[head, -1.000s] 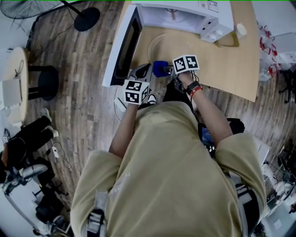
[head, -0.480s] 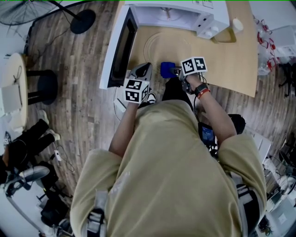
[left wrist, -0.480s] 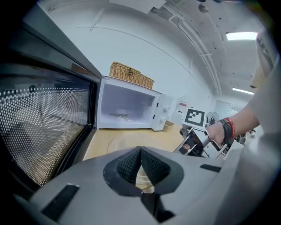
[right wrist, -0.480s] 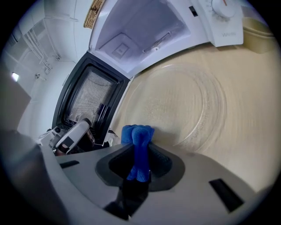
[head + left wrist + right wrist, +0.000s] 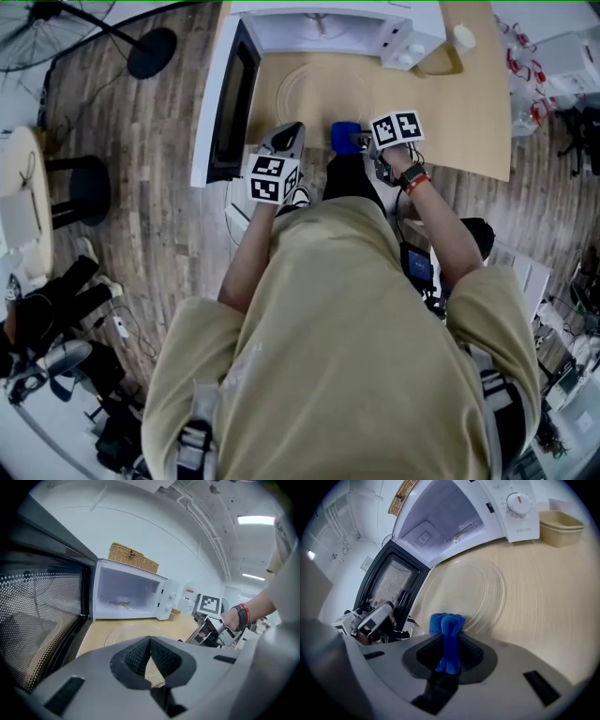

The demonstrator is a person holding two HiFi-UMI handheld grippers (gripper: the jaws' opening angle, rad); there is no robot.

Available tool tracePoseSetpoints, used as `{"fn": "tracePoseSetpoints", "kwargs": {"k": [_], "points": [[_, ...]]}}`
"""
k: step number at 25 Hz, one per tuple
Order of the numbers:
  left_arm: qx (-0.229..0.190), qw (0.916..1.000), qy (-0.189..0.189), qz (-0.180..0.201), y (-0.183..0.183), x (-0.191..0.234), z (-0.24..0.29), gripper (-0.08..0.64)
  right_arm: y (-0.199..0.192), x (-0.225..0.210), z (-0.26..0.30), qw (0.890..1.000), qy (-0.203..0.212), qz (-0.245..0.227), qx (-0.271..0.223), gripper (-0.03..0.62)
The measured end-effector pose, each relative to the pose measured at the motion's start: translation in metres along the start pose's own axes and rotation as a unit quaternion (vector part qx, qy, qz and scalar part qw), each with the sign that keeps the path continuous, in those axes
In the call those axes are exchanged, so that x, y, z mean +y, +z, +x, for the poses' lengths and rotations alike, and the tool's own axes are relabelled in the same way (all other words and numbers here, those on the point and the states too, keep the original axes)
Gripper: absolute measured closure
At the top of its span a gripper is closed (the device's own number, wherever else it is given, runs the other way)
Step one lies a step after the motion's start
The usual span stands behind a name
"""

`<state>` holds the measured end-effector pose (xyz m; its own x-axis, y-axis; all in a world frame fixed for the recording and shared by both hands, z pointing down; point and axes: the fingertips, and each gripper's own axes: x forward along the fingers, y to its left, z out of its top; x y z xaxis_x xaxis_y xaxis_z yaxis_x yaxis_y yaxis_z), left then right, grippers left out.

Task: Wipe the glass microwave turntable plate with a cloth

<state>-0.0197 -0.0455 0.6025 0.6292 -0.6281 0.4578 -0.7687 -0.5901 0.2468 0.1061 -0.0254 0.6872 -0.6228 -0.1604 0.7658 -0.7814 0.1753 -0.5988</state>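
The glass turntable plate [image 5: 323, 89] lies flat on the wooden table [image 5: 469, 112], directly in front of the open microwave [image 5: 347, 28] and just ahead of the right hand-held gripper [image 5: 361, 141], slightly to its left. Being round, the plate offers no long axis to line up with; the coming move looks like a short push forward onto the glass. In the right gripper view, the right hand-held gripper [image 5: 449, 641] is clamped on a bunched blue cloth [image 5: 447, 623], whose upper end stands proud of the jaws and overlaps the plate's near rim [image 5: 480, 620]; whether cloth and glass touch cannot be told. The left hand-held gripper [image 5: 286, 141] sits close beside the hanging microwave door [image 5: 230, 103], at the table's near edge and about as close to the plate as the right. Its own view shows the left hand-held gripper [image 5: 150, 641] with its jaws together at the tips and nothing between them, aimed toward the plate [image 5: 126, 637] and the oven cavity beyond.
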Motion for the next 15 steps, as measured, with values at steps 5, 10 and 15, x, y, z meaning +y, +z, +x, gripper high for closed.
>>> {"fn": "tracePoseSetpoints", "kwargs": {"k": [5,10,15], "points": [[0.005,1.0,-0.004,-0.001,0.002,-0.003,0.007,0.54,-0.001,-0.007,-0.008,1.0,-0.008,0.011,-0.012,0.5],[0.002,0.9999,-0.006,-0.013,0.018,-0.006,0.018,0.54,0.006,-0.007,-0.021,0.999,-0.018,0.013,-0.041,0.5],[-0.02,0.9996,-0.012,-0.016,0.06,-0.004,0.034,0.54,0.046,-0.007,-0.062,0.99,-0.042,0.018,-0.133,0.5]]}}
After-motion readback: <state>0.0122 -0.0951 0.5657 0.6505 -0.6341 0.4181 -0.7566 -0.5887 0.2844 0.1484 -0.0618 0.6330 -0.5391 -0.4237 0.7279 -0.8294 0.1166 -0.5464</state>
